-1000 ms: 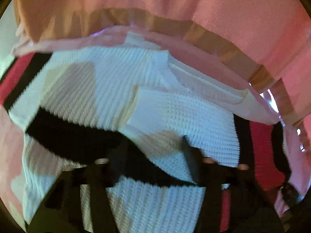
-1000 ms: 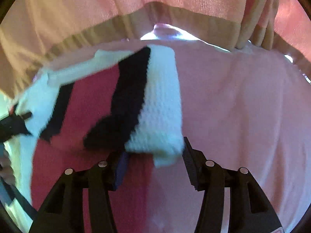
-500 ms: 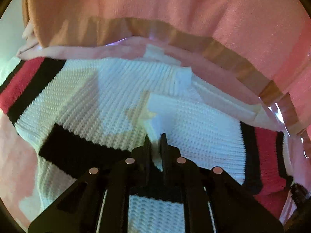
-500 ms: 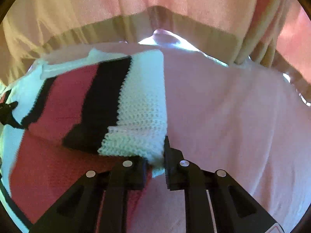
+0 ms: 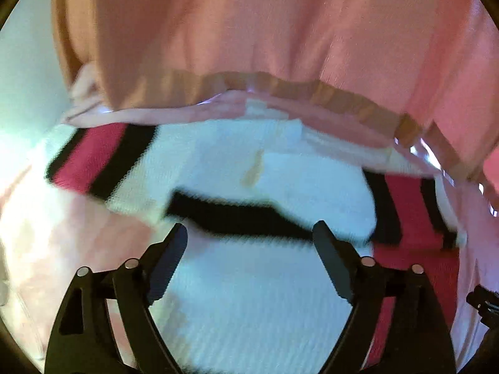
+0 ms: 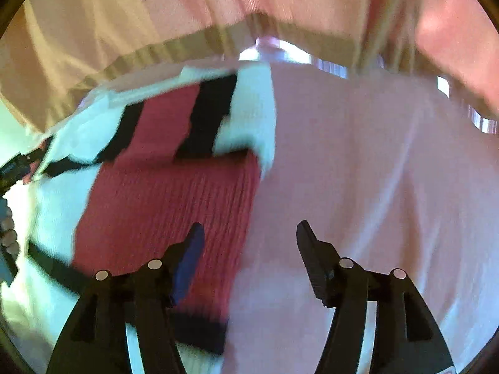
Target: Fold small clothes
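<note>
A small knitted sweater, white with black and red stripes, lies flat on a pink cloth surface; it shows in the left wrist view point(image 5: 249, 296) and in the right wrist view point(image 6: 168, 199). My left gripper point(image 5: 249, 233) is open and empty, just above the sweater's white body below a black stripe. My right gripper point(image 6: 249, 230) is open and empty, over the sweater's right edge where the red panel meets the pink cloth. A folded sleeve end point(image 6: 249, 118) lies on the sweater's upper right.
The pink cloth point(image 6: 374, 187) covers the surface right of the sweater. A pink curtain with a tan hem point(image 5: 280, 31) hangs close behind. The other gripper's tip point(image 5: 483, 302) shows at the right edge.
Both grippers were shut on folds of the sweater half a second ago; both have opened and let go. The sleeve now lies folded on the sweater, and both grippers have pulled back.
</note>
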A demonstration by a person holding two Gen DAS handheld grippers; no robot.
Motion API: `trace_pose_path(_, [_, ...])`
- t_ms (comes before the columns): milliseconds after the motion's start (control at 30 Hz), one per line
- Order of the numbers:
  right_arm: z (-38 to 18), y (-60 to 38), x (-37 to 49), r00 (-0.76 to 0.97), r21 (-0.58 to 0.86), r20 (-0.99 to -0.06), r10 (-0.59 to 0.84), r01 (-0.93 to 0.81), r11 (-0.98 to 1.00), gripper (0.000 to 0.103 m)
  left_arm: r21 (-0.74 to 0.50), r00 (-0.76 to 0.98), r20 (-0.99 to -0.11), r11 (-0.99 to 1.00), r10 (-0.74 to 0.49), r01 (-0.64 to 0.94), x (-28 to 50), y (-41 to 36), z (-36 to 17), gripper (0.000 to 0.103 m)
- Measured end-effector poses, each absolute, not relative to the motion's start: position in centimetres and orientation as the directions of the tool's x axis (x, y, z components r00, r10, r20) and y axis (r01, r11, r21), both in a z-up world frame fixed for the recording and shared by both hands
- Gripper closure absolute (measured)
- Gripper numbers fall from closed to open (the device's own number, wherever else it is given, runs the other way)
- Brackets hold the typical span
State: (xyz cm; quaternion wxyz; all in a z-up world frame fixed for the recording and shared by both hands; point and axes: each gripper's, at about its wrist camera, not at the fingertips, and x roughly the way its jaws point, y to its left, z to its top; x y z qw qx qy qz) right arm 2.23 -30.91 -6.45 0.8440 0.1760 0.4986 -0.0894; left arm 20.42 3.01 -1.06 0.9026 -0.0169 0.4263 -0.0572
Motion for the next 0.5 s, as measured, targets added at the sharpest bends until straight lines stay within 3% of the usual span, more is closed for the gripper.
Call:
trace_pose_path(133, [-9.6,-28.1,-3.7,0.477,0.301,-0.872,0.114,0.337,0.892,0.042,-0.112,0.577,-0.809,0.993,-0.108,0.029,14.9,8.0,-2.0,0.018])
trace_pose_path(333, [-9.7,-23.0,-6.6,0.515,0.233,-0.853,0.085,0.231,0.944,0.039,-0.213,0.427,-0.894,0.967,-0.134,-0.142,8.2,14.3,-6.8,0.018])
trace_pose_path(400, [-9.7,-22.2,-6.5,0.517,0.185,-0.855,0.045,0.223,0.957,0.06,-0.265,0.393,-0.901,0.95,-0.182,-0.167,7.3,14.7,-8.1,0.019])
trace_pose_path(433, [-9.7,-22.0,-6.3,0.518,0.173,-0.855,0.04,0.211,0.962,0.087,-0.231,0.42,-0.894,0.963,-0.155,-0.137,6.8,14.0,-7.9,0.031])
trace_pose_path(467, [-9.6,-22.2,-5.9,0.514,0.198,-0.855,0.066,0.207,0.958,0.092,-0.233,0.403,-0.899,0.967,-0.172,-0.105,6.8,13.4,-7.9,0.042])
trace_pose_path(500, [-9.1,-22.8,-5.8,0.509,0.21,-0.858,0.073,0.217,0.953,0.094,-0.24,0.392,-0.899,0.968,-0.193,-0.074,6.7,12.8,-7.9,0.059])
